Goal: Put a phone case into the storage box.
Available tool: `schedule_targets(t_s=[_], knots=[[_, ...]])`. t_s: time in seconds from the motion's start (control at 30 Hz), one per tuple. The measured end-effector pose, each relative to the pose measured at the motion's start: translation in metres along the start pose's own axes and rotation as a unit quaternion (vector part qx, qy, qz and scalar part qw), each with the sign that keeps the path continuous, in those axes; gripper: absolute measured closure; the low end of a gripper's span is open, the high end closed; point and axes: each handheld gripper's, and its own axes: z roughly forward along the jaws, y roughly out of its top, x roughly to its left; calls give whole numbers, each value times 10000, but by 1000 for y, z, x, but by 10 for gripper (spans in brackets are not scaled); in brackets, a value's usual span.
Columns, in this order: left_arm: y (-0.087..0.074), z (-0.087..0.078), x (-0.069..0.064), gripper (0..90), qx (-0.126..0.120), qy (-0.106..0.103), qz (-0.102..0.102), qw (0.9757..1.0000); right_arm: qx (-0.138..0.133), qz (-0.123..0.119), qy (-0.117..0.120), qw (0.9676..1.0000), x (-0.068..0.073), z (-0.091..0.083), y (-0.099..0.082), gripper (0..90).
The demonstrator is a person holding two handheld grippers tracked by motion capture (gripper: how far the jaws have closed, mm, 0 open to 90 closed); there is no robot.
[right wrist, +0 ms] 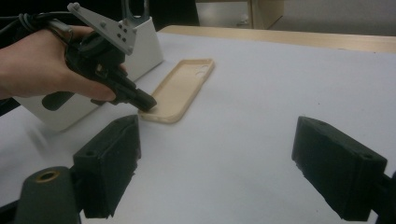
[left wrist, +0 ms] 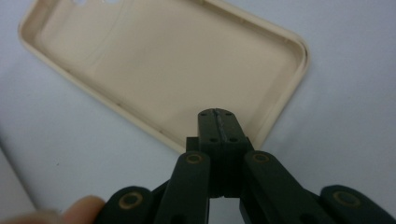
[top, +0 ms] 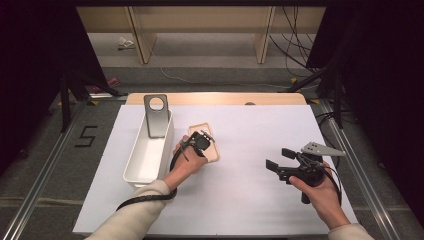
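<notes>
A beige phone case lies hollow side up on the white sheet, just right of a white bin. My left gripper hangs over its near end, jaws shut with nothing between them. In the left gripper view the closed tips sit over the inside of the case, close to its near rim. In the right gripper view the left gripper reaches the near end of the case. My right gripper is held low at the right, well away from the case, jaws wide open and empty.
The long white bin stands left of the case, with a grey metal plate with a round hole leaning inside its far end. The white sheet covers the table. A wooden table edge runs along the back.
</notes>
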Motion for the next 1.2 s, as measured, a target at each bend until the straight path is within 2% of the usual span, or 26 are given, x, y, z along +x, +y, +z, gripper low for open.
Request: schedule_targets(t_s=[0.1,0.27,0.53,0.63,0.83,0.9,1.03,1.1,1.2], knots=[[-1,-1,3,898,135,75,52,9999,3,6,-7,10000,0,0,0,165],[-2,-1,8,898,272,178,12,9995,2,13,-3,10000,0,0,0,165],[-4,0,16,898,349,250,-147,9990,6,20,-5,10000,0,0,0,165],[-5,0,19,898,386,334,-122,9986,4,18,-5,10000,0,0,0,165],[-7,0,21,894,321,344,-94,9988,8,11,-4,10000,0,0,0,165],[-7,-1,21,874,233,375,-107,9990,8,11,-2,10000,0,0,0,165],[-9,-12,18,795,-138,324,66,9994,11,17,-6,10000,-1,0,0,165],[-10,-20,16,731,-481,111,107,9987,15,10,-7,10000,0,0,0,165],[-14,-30,14,566,-950,-355,-11,9948,9,8,-12,10000,0,0,0,165]])
